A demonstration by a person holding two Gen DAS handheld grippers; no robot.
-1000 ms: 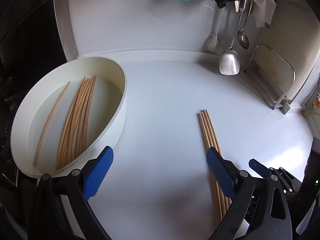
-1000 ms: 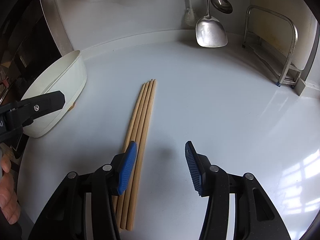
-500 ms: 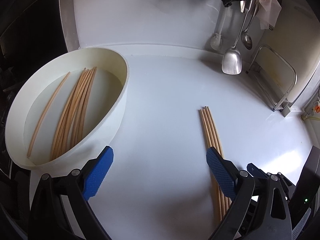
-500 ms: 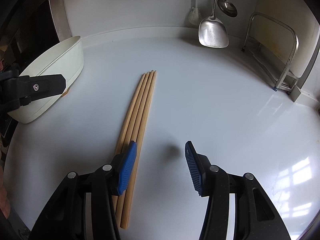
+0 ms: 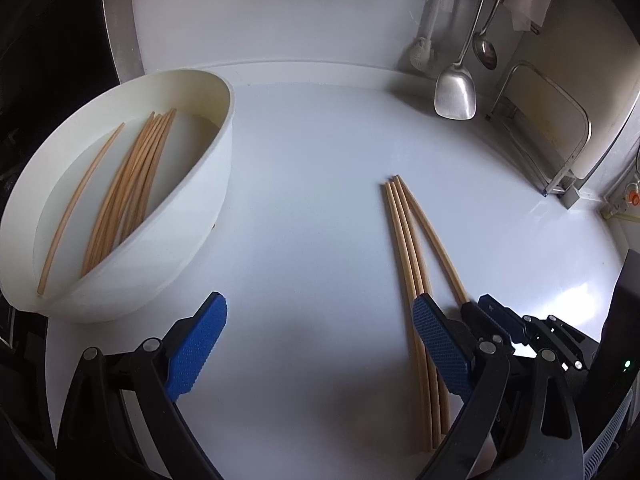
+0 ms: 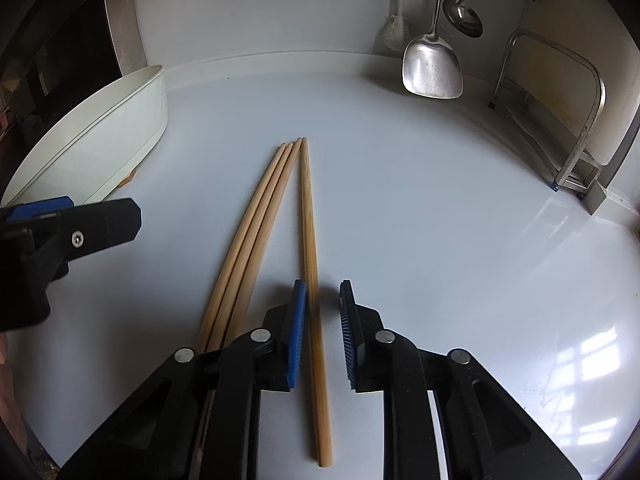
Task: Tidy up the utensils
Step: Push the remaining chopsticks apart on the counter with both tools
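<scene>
One chopstick [image 6: 310,240] lies apart from the other three [image 6: 248,240] on the white counter [image 6: 440,220]. Tips nearly meet at the far end, and the gap widens toward the camera. It runs straight between the fingers of the right gripper [image 6: 322,320]. Jaws are closing on it w/ the stick in the gap. The left pad looks to be at the stick, the right pad [image 6: 347,320] still a bit off, so no real pinch yet.

Handling, by my read: thin wood or bamboo, light, stiff, round, so it'll roll or pivot if nipped off-centre. The grip sits on the near part of the stick, leaving a long free end to swing. Nearer mid-length would carry steadier. Ribbed pads should hold it w/o much squeeze, and it's not fragile.

The three-stick bundle lies just left of the single one, touching side by side.

Left gripper [image 5: 320,344] hovers over the counter, jaws wide, nothing between them. Its right finger sits over the bundle's near end in the left view.

Further left is a white oval tub [image 5: 224,152] w/ more chopsticks [image 5: 128,188] lying in it, prob. where these go. At the back wall hang a steel spatula [image 6: 432,68] and ladle [image 6: 464,16]. A metal rack [image 6: 560,120] is at right.
</scene>
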